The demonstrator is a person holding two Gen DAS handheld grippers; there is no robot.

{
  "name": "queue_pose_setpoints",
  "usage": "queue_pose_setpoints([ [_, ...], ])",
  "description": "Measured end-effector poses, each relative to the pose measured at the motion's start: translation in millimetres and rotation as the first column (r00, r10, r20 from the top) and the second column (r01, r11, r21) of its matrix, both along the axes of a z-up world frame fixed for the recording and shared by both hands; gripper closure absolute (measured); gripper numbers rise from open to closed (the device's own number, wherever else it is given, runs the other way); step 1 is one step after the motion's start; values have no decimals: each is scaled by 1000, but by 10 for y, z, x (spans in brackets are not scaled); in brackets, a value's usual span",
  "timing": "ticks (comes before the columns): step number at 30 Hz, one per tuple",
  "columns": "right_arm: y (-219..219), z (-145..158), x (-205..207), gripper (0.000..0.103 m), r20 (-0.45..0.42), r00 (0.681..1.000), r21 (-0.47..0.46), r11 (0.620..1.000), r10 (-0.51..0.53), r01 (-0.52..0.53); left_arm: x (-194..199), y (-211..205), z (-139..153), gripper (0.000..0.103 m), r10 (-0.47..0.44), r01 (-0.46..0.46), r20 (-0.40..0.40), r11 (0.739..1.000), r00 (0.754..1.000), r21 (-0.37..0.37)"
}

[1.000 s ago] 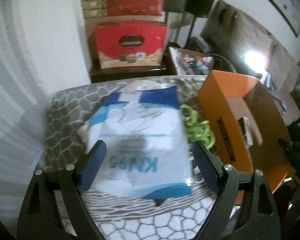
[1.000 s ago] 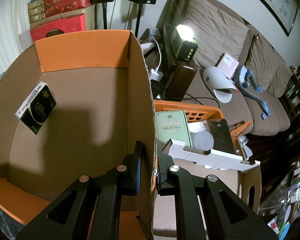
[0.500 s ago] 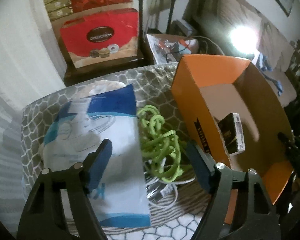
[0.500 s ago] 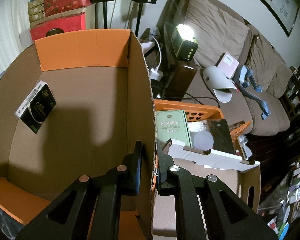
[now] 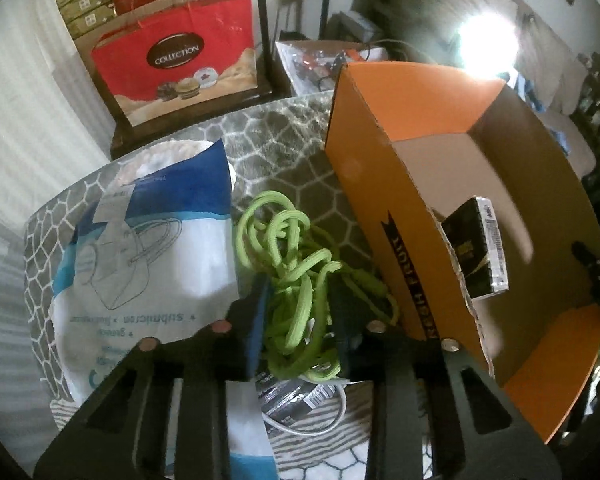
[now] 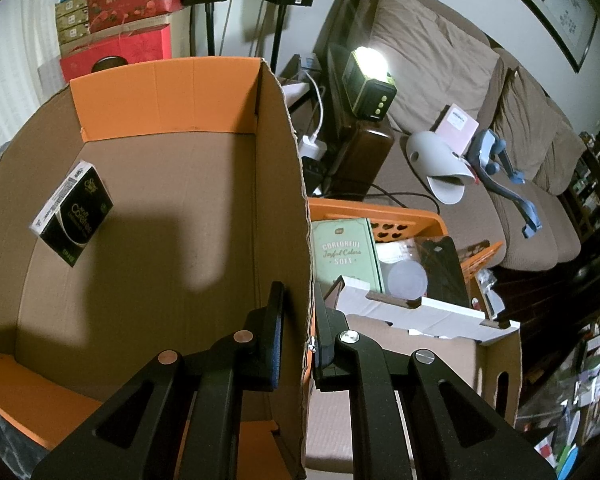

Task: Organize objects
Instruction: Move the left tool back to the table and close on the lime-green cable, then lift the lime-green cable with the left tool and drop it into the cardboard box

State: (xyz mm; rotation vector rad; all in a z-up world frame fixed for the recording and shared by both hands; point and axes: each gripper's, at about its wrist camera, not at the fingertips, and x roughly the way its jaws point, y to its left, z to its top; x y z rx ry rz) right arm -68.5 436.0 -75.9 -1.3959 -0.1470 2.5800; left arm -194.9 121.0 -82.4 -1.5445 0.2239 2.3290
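A tangled green cord [image 5: 296, 264] lies on the patterned table [image 5: 268, 148] between a blue-and-white mask packet [image 5: 140, 248] and an orange cardboard box [image 5: 376, 184]. My left gripper [image 5: 298, 316] is shut on the green cord. A small black box [image 5: 476, 248] lies inside the orange box and also shows in the right wrist view [image 6: 72, 216]. My right gripper [image 6: 298, 320] is shut on the right wall of the orange box [image 6: 284, 184].
A white cable and a silver packet [image 5: 300, 396] lie under the cord. A red gift bag [image 5: 176, 64] stands behind the table. Right of the box sit an orange basket [image 6: 380, 220] with a green book, a white carton and a sofa [image 6: 480, 128].
My left gripper moved right from over the mask packet to the green cord and closed on it. My right gripper has held the box wall without moving.
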Motion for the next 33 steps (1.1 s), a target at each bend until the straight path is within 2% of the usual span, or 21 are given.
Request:
queue_pose_setpoints([
  [4, 0, 1, -3, 93, 0, 1000, 1, 1000, 0, 0, 16, -1, 61, 87, 1, 0, -10, 1000, 1000, 19],
  [10, -1, 2, -4, 93, 0, 1000, 1, 1000, 1, -1, 51, -44, 309, 88, 21, -18, -52, 998, 998, 61],
  [22, -12, -5, 5, 93, 2, 1000, -2, 1000, -1, 1, 251, -86, 1312, 88, 25, 13, -228, 986, 973, 165],
  [29, -23, -8, 11, 93, 7, 1000, -7, 1000, -1, 1, 332, -22, 1737, 90, 21, 46, -281, 973, 960, 228],
  [33, -23, -3, 6, 93, 9, 1000, -4, 1000, -2, 2, 392, 66, 1979, 91, 6, 73, -317, 969, 948, 236],
])
